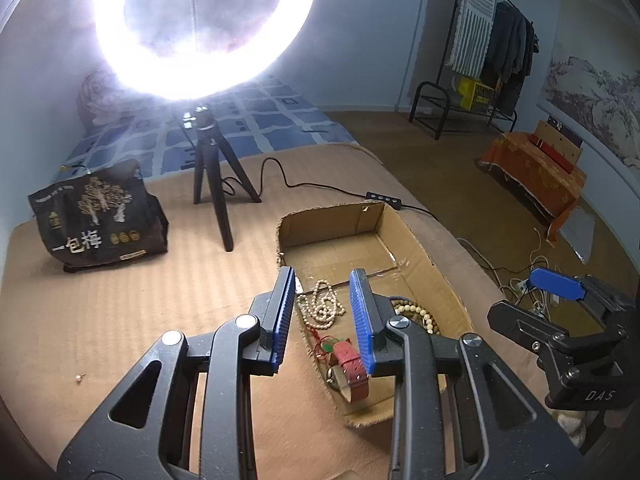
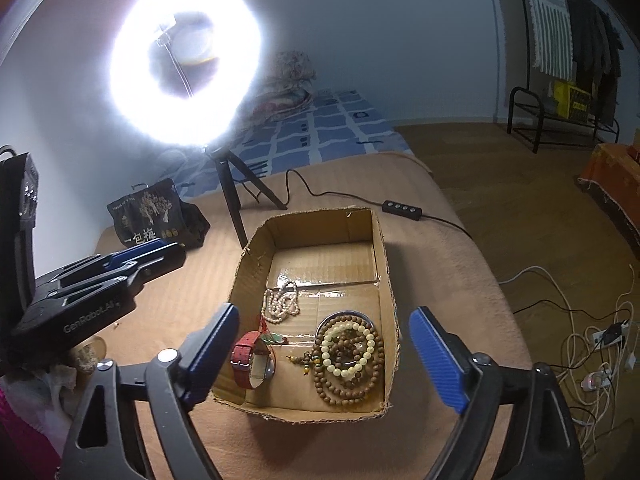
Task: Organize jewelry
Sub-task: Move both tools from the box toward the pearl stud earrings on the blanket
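Both the left gripper (image 1: 326, 312) and right gripper (image 2: 324, 354) hover over the cardboard box (image 2: 386, 264), jaws empty: left narrow, right wide. Watch (image 2: 252, 364), pearl strand (image 2: 280, 304) and bead bracelets (image 2: 348, 356) lie at the box's near end. I'd lift both clear without snagging strands.

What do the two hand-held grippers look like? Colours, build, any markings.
Both match: the left hand-held gripper and right hand-held gripper have matte black linkage arms with triangular cut-outs and silver pivot screws, and ribbed blue pads on the fingers. White lettering reads "GenRobot.AI" on the left body, seen from the right wrist, and "DAS" on the right one, seen from the left wrist. No cables or sleeves visible.
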Available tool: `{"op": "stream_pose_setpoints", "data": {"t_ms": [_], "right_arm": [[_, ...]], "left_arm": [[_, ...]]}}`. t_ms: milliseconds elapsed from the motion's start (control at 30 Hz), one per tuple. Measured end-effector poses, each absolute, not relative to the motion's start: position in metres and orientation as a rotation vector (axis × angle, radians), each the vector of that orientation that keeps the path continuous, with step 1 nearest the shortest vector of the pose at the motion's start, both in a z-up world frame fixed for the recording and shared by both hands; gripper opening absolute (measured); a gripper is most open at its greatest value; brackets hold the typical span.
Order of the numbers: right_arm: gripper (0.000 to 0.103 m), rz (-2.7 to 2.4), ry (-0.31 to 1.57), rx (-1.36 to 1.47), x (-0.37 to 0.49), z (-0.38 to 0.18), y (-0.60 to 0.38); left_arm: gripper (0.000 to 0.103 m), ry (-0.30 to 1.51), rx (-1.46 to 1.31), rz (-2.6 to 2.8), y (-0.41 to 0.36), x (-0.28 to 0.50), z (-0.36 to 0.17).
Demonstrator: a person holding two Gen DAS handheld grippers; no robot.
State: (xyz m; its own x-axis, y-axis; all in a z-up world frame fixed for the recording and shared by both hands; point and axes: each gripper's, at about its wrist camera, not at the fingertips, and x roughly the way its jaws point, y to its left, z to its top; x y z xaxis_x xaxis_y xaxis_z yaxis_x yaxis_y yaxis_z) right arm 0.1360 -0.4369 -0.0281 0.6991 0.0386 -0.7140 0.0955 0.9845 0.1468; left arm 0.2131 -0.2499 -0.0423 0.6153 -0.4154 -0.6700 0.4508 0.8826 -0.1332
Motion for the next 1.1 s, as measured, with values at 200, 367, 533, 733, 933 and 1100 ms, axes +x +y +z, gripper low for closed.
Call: {"op": "stream_pose_setpoints", "data": {"t_ms": [200,367,533,733,933,1100], "right_arm": [[0.103,-0.068,0.768,0.125,0.125,-0.016,-0.424],[0.103,-0.077,0.76,0.078,0.117,-0.01,-0.41],[0.103,-0.055,0.743,0.049,0.107,-0.007,-0.39],[0.103,-0.024,0.723,0.033,0.097,-0.006,-0.36],[0.103,0.021,0.72,0.029,0.086,-0.011,-0.325],[0.103,0.088,0.741,-0.01,0.08,-0.023,-0.286]], "left_arm": [[0.045,0.728,0.044,-0.482,-0.229,0.199,-0.027],[0.045,0.713,0.034,-0.459,-0.206,0.189,-0.019],[0.045,0.709,0.02,-0.43,-0.178,0.182,-0.014],[0.045,0.706,0.0,-0.383,-0.131,0.176,-0.012],[0.045,0.701,0.015,-0.336,-0.079,0.17,-0.012],[0.046,0.707,0.01,-0.283,-0.024,0.17,-0.015]]}}
